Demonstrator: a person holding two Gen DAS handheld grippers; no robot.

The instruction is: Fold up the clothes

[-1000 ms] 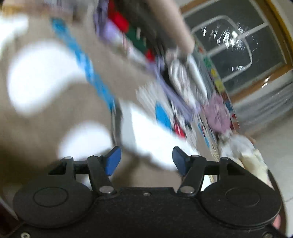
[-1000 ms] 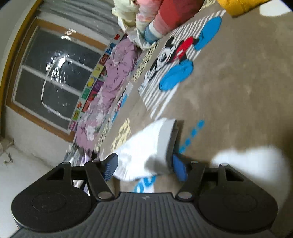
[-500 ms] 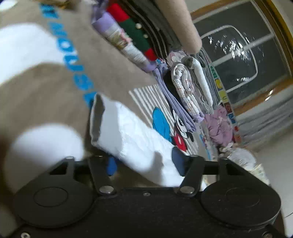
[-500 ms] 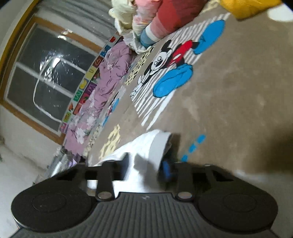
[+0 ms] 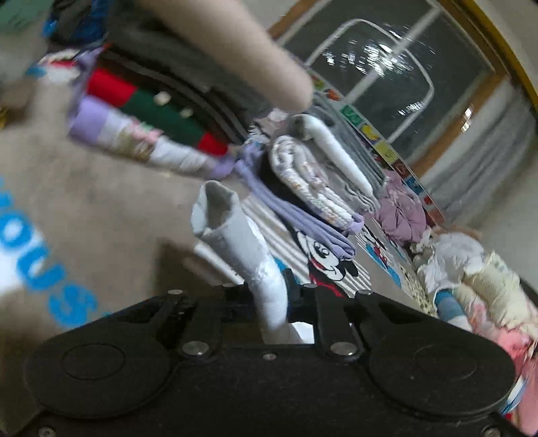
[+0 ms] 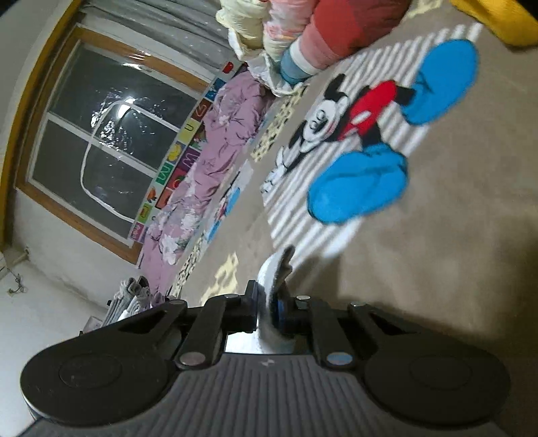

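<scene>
A white garment with a grey cuff (image 5: 232, 242) sticks up between my left gripper's (image 5: 269, 302) jaws, which are shut on it above a tan Mickey Mouse carpet (image 5: 101, 208). My right gripper (image 6: 269, 309) is shut on another end of the white garment (image 6: 274, 272); only a short grey-edged tip shows past the blue pads. Both hold the cloth lifted off the carpet (image 6: 437, 235).
A stack of folded clothes (image 5: 161, 111) and folded bundles (image 5: 309, 181) lie at the left view's upper middle. A purple blanket (image 6: 208, 141) and a heap of unfolded clothes (image 6: 302, 37) lie along the window wall. A yellow item (image 6: 497, 20) is at the top right.
Both grippers went from open around the white garment to shut on it. The garment has been lifted, and its cuff now stands up in the left view.
</scene>
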